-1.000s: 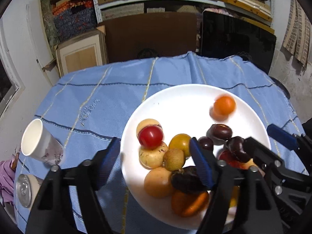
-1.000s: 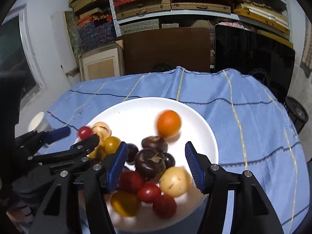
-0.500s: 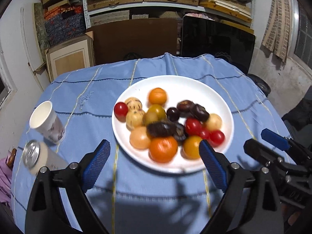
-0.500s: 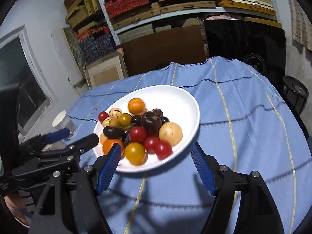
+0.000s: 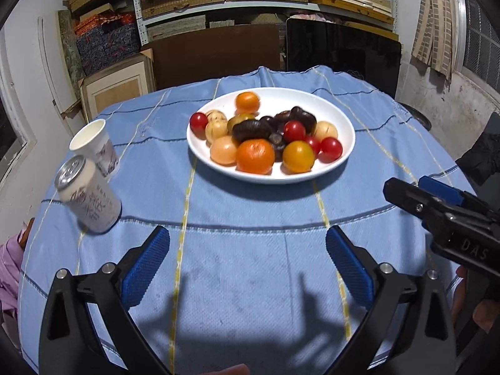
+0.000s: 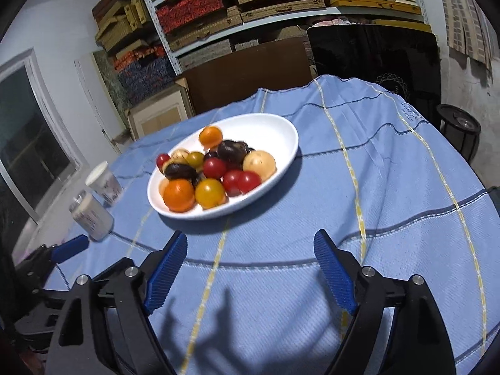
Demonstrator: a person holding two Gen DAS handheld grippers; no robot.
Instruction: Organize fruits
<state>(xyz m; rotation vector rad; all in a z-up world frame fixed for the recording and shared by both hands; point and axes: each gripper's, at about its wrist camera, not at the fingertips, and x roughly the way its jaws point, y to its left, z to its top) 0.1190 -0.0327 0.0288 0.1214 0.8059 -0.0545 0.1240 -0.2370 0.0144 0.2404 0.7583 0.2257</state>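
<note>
A white plate [image 5: 340, 118] [image 6: 281, 131] sits mid-table, heaped with several fruits: oranges [image 5: 254, 155] [image 6: 178, 195], red tomatoes [image 5: 330, 149] [image 6: 249, 181], yellow, pale and dark ones. My left gripper [image 5: 247, 247] hangs well short of the plate over bare cloth, its jaws opening with nothing between them. My right gripper [image 6: 250, 251] is likewise back from the plate, jaws opening and empty. In the left wrist view the right gripper [image 5: 437, 201] shows at the right edge.
A white paper cup [image 5: 93, 143] [image 6: 103, 182] and a pale drink can [image 5: 89, 198] [image 6: 92, 214] stand at the table's left side. A blue checked tablecloth [image 5: 250, 268] covers the round table. Shelves with boxes and dark boards stand behind. A black bin [image 6: 459, 131] stands beyond the right edge.
Both grippers have pulled back from over the plate toward the near table edge and their jaws have widened. The fruits, between the fingers a second ago, now lie in the plate.
</note>
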